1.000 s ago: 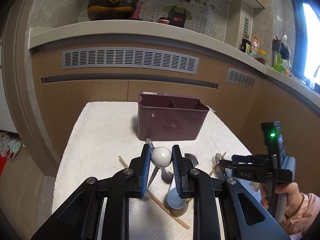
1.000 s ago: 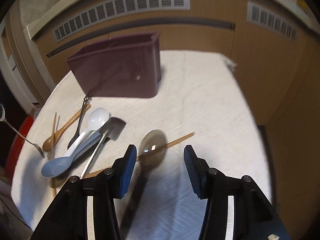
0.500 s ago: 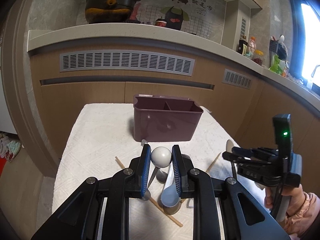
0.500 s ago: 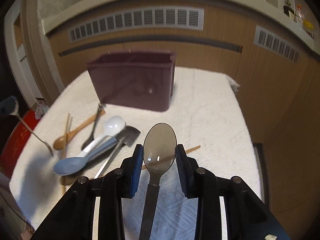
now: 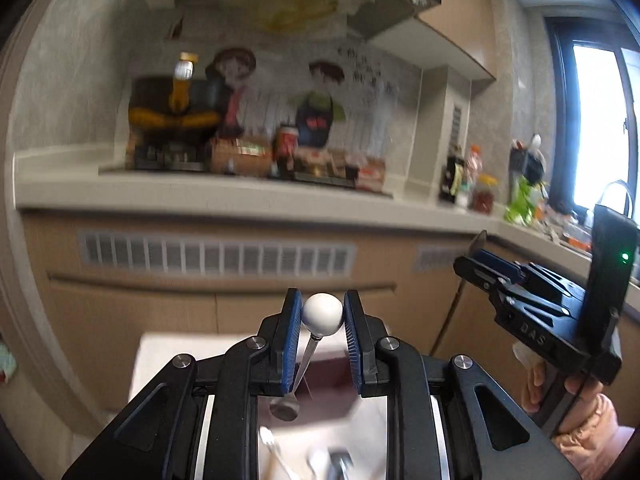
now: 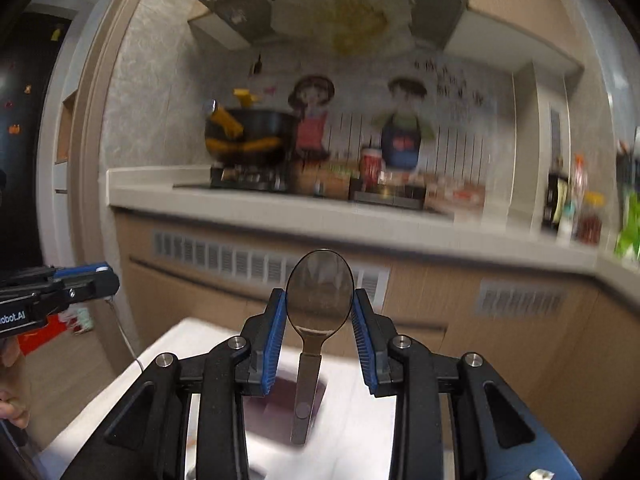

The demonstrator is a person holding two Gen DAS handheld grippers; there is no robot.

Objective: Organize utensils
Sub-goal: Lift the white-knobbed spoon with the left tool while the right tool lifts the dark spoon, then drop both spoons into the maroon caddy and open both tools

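My left gripper [image 5: 322, 320] is shut on the white ball end of a small metal spoon [image 5: 322, 314], whose stem hangs down to its bowl. My right gripper [image 6: 320, 308] is shut on the bowl of a grey translucent spoon [image 6: 320, 288], with the handle hanging below. Both are held high above the maroon utensil holder [image 5: 328, 380] [image 6: 276, 400], which shows blurred between the fingers on the white cloth [image 5: 168, 356] [image 6: 192, 344]. The right gripper [image 5: 474, 260] appears at the right of the left wrist view, and the left gripper [image 6: 104, 280] at the left edge of the right wrist view.
Several blurred utensils [image 5: 320, 460] lie on the cloth near the front. Behind the table run wooden cabinets and a counter [image 5: 240, 196] with a black pot [image 6: 248, 132], a can and bottles. A range hood [image 6: 336, 0] hangs above. A hand [image 5: 576, 412] holds the right gripper.
The right gripper closed on the grey spoon's bowl and lifted it off the cloth. Both grippers rose and tipped up, so the views swung from the table to the counter.
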